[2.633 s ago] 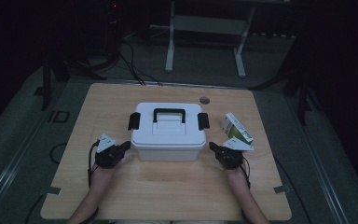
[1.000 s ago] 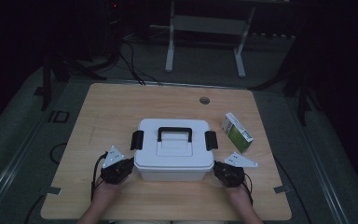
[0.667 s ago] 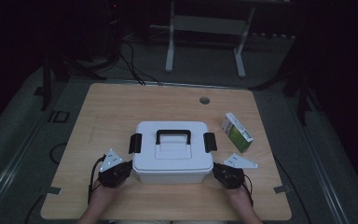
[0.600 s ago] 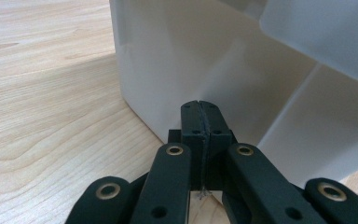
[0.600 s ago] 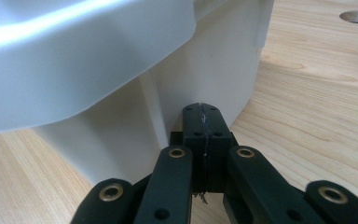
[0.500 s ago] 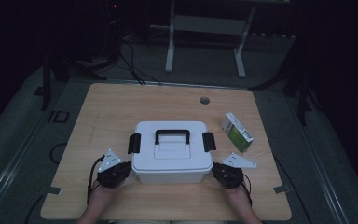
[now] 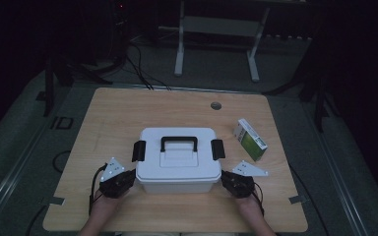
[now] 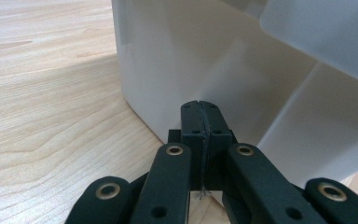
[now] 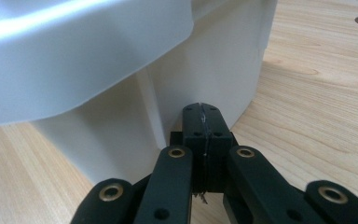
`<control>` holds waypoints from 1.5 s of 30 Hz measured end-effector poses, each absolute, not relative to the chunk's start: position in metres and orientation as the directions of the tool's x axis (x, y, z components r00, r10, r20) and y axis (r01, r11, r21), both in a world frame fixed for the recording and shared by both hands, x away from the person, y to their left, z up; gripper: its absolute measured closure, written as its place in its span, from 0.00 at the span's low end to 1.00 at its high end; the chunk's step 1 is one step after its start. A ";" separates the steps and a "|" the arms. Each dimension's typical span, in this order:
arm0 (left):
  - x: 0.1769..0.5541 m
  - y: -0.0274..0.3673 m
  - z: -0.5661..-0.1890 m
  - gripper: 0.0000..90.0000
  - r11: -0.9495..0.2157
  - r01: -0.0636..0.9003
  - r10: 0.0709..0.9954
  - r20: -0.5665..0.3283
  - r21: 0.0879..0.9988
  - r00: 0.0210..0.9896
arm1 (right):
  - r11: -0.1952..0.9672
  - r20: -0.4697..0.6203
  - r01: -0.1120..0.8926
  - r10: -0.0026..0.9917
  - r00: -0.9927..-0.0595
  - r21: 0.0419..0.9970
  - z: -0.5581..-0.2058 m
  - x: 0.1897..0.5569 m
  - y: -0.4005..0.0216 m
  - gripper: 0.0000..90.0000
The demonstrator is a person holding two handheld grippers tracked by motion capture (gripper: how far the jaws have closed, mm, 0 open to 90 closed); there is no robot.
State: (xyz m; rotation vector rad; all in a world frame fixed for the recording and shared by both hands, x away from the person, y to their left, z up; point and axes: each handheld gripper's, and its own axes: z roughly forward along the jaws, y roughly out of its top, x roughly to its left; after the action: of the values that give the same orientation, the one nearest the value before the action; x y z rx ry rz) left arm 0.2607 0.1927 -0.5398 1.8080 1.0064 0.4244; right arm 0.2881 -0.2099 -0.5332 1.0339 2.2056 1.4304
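Both tongs are closed, empty. The left gripper (image 7: 128,181) presses the white box (image 7: 177,162) from nine o'clock. The right gripper (image 7: 228,180) presses from three o'clock.

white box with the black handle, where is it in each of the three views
High view: the white box sits at the table's near centre, between the two claws.
Left gripper view: its wall fills the upper right, just past the shut left claw.
Right gripper view: its wall and lid rim fill the upper left, beyond the shut right claw.
Shared landmark: the wooden table.
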 end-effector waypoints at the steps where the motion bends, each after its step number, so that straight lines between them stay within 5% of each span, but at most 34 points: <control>1: 0.260 0.193 -0.540 1.00 -0.175 0.443 0.790 -0.142 0.879 0.596 | 0.238 0.119 0.401 0.717 -0.687 0.884 -0.533 0.288 -0.209 1.00; 17: 0.262 0.196 -0.540 0.96 -0.180 0.443 0.779 -0.147 0.878 0.609 | 0.234 0.113 0.395 0.722 -0.682 0.888 -0.534 0.289 -0.210 1.00; 24: 0.266 0.202 -0.544 0.70 -0.154 0.469 0.792 -0.176 0.870 0.585 | 0.226 0.106 0.389 0.734 -0.670 0.893 -0.533 0.291 -0.217 1.00; 30: 0.270 0.208 -0.546 0.45 -0.178 0.502 0.806 -0.167 0.846 0.567 | 0.213 0.092 0.396 0.775 -0.625 0.893 -0.532 0.297 -0.238 0.84; 39: 0.271 0.234 -0.544 0.26 -0.214 0.533 0.783 -0.183 0.819 0.594 | 0.296 0.060 0.397 0.733 -0.677 0.869 -0.540 0.296 -0.253 0.15; 45: 0.269 0.251 -0.541 0.26 -0.281 0.560 0.779 -0.156 0.779 0.607 | 0.291 0.104 0.434 0.719 -0.687 0.852 -0.545 0.295 -0.261 0.14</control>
State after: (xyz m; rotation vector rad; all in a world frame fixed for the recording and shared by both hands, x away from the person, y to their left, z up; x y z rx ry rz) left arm 0.2686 0.2509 -0.5407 1.9761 1.0605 0.3223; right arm 0.2949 -0.2613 -0.5452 1.0486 2.2651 1.3488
